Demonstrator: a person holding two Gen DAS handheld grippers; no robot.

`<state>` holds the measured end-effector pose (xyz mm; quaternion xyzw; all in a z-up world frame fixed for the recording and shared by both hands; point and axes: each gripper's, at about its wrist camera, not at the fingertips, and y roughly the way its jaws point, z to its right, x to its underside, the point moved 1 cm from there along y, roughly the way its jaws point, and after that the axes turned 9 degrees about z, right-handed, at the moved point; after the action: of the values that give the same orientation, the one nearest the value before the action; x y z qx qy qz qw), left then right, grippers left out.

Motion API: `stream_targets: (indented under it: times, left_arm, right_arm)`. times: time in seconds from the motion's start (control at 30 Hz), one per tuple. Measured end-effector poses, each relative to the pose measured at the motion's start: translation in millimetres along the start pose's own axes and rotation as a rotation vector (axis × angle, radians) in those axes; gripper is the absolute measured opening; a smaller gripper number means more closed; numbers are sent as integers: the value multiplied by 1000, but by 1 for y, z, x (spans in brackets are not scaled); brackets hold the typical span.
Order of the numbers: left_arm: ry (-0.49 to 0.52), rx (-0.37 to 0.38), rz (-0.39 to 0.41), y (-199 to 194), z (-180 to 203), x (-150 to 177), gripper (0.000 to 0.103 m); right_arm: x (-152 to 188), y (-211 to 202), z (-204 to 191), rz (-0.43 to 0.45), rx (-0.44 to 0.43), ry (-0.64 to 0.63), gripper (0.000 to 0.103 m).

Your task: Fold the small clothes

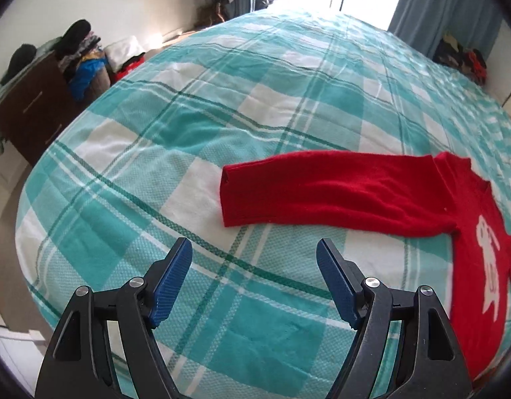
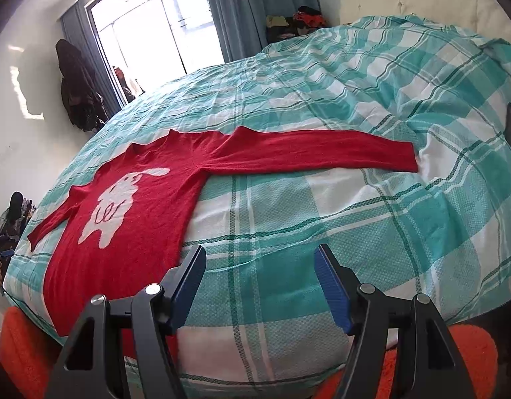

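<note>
A small red sweater with a white animal print lies flat on the bed, face up, both sleeves stretched out sideways. In the left wrist view its left sleeve reaches toward the middle, with the body at the far right. My left gripper is open and empty, hovering just short of the sleeve cuff. My right gripper is open and empty, hovering over the blanket beside the sweater's right side, below the right sleeve.
The bed is covered by a teal and white plaid blanket. A dark wooden dresser with piled clothes stands off the bed's left. An orange fuzzy rug lies below the bed edge. A window with blue curtains is behind.
</note>
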<state>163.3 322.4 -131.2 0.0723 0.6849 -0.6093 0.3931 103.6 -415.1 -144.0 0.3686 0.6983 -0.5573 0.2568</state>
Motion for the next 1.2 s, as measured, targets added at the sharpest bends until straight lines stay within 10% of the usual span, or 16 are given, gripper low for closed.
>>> stream_targets:
  times: [0.27, 0.37, 0.53, 0.7, 0.97, 1.1, 1.2]
  left_arm:
    - [-329, 7, -43, 70, -50, -20, 71]
    - [-347, 125, -62, 78, -52, -19, 6]
    - [-397, 90, 5, 35, -70, -11, 4]
    - [-451, -39, -90, 37, -88, 15, 0]
    - [-395, -90, -108, 41, -87, 23, 5]
    - [-338, -119, -27, 2, -77, 29, 67]
    - [-260, -129, 55, -36, -57, 36, 72]
  right_arm:
    - [6, 7, -11, -49, 15, -64, 67]
    - [6, 11, -14, -65, 25, -74, 67]
    - [6, 19, -15, -85, 37, -73, 67]
    - [8, 26, -20, -103, 30, -98, 67]
    - [8, 19, -9, -76, 31, -39, 67]
    - [6, 15, -2, -59, 49, -4, 67]
    - [5, 16, 0, -59, 58, 3, 67]
